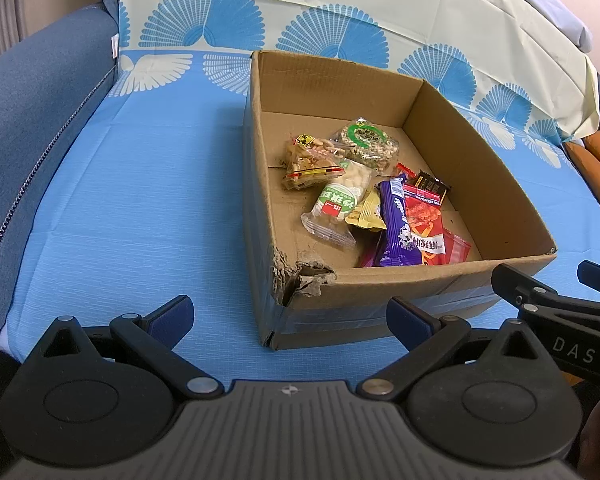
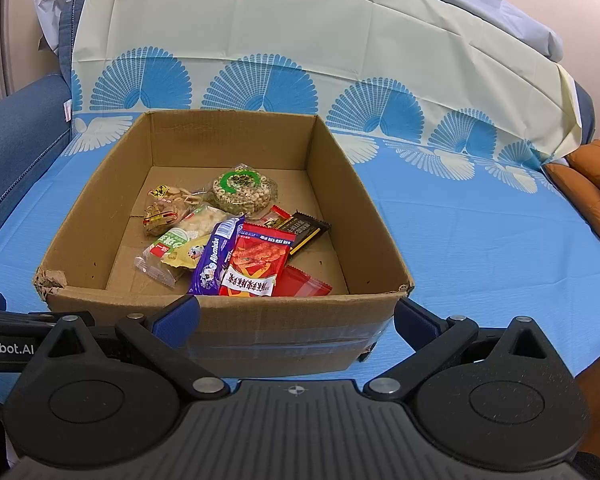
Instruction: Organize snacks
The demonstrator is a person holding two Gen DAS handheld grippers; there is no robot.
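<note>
An open cardboard box [image 1: 380,292] [image 2: 228,320] sits on the blue cloth. Inside lie several snack packets: a purple bar [image 1: 396,224] [image 2: 214,258], a red packet [image 1: 424,224] [image 2: 256,264], a green-labelled rice cracker pack [image 1: 336,204] [image 2: 168,248], a round green-labelled puffed cake [image 1: 368,142] [image 2: 242,188], a clear bag of crackers [image 1: 308,160] [image 2: 164,210] and a dark bar [image 1: 430,186] [image 2: 304,230]. My left gripper [image 1: 290,316] is open and empty before the box's near left corner. My right gripper [image 2: 296,318] is open and empty before the near wall; it also shows in the left wrist view [image 1: 556,280].
The blue cloth [image 1: 140,216] [image 2: 480,240] with a fan pattern covers a sofa seat and backrest. A blue armrest [image 1: 28,120] rises at the left. An orange cushion [image 2: 592,184] lies at the right edge. The box's near left corner [image 1: 300,276] is torn.
</note>
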